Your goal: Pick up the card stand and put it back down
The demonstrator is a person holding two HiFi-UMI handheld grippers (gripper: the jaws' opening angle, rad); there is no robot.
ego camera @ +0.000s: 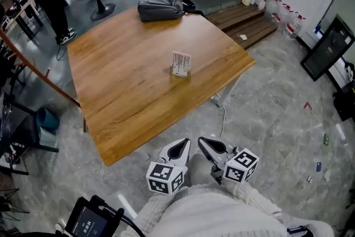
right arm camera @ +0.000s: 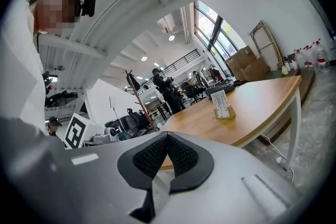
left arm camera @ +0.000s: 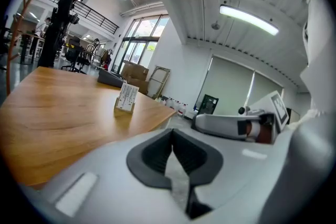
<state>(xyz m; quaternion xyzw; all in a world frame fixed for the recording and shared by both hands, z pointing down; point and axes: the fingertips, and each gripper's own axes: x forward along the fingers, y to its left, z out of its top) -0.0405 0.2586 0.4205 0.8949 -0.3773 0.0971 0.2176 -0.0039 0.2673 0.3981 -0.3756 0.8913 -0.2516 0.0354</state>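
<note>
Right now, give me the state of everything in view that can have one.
card stand: upright on the table, untouched.
left gripper: shut, empty, short of the table.
right gripper: shut, empty, short of the table.
bag: lying at the table's far edge.

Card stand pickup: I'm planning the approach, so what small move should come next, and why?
Probably reach the right gripper forward over the table toward the card stand, opening its jaws on the way. It and the left gripper hang shut and empty, short of the table's near edge, while the stand sits upright and untouched mid-table.
</note>
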